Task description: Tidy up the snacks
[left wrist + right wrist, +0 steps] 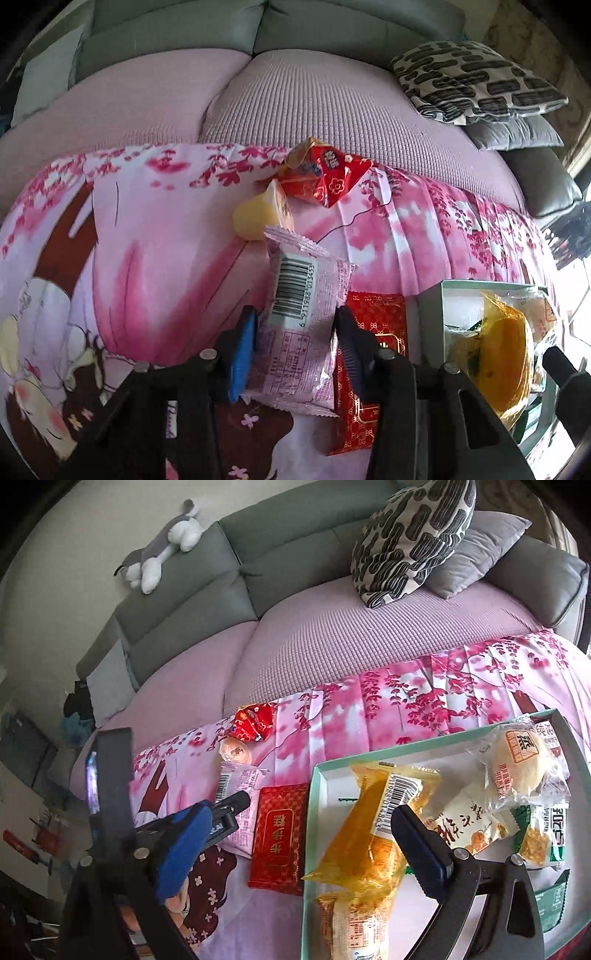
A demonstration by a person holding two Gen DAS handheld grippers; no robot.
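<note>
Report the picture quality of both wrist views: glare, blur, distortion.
Left wrist view: strong fisheye bending, black corners; the window side at right is blown out white behind the tray; the pink packet between the left gripper fingers is sharp, its barcode readable. Right wrist view: same bending; even daylight, soft shadows; mild shine on the yellow packet; the right gripper looks slightly soft up close.

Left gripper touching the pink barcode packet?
Touching. The left wrist view shows the left gripper with a finger pressed against each side of the pink barcode packet.
</note>
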